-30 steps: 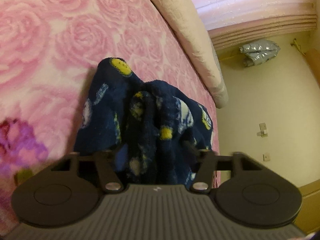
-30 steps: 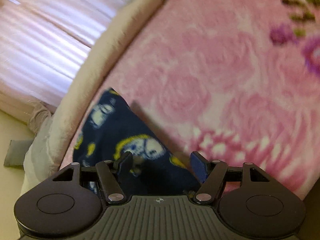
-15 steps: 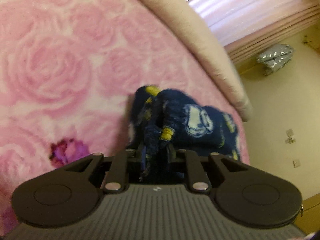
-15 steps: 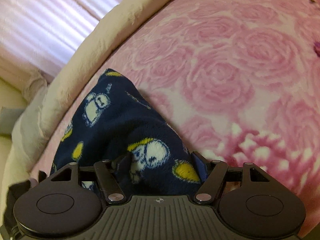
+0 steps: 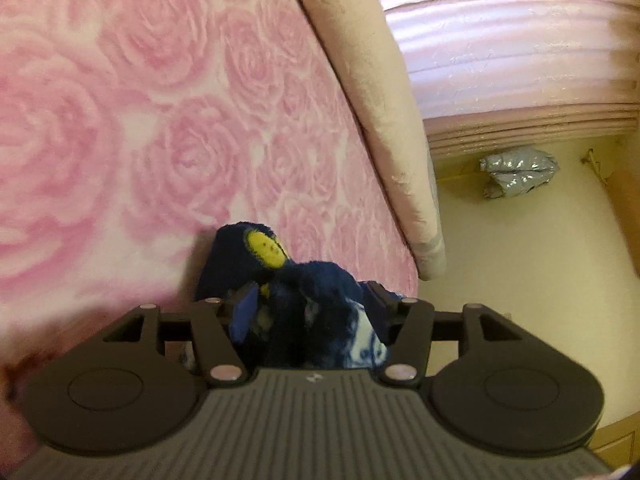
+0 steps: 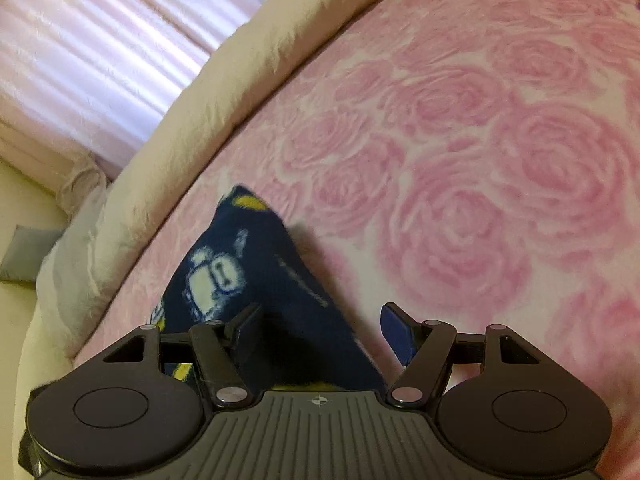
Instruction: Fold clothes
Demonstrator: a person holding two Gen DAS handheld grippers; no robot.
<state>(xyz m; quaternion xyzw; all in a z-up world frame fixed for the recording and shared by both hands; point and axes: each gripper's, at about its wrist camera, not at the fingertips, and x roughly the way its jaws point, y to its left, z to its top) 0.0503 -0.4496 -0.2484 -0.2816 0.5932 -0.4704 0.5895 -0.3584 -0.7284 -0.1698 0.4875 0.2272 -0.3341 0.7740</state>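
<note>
— Where is the navy garment (image 5: 304,292) sitting?
— On the pink rose bedspread (image 5: 120,120), near its edge by the cream pillow (image 5: 372,92).
— And your left gripper (image 5: 310,304)?
— Its jaws have just been opening, bunched fleece between them (whether they are still pinching, I cannot tell).
— The right gripper (image 6: 320,324)?
— Standing wide apart, cloth lying loosely between.

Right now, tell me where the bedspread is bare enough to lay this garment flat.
Bare: the rose-patterned bedspread from the navy printed garment out to the right in the right wrist view, and ahead and left of the garment in the left wrist view. Crowded: the strip along the beige bolster at the bed's edge, where the garment lies bunched between both tongs.
</note>
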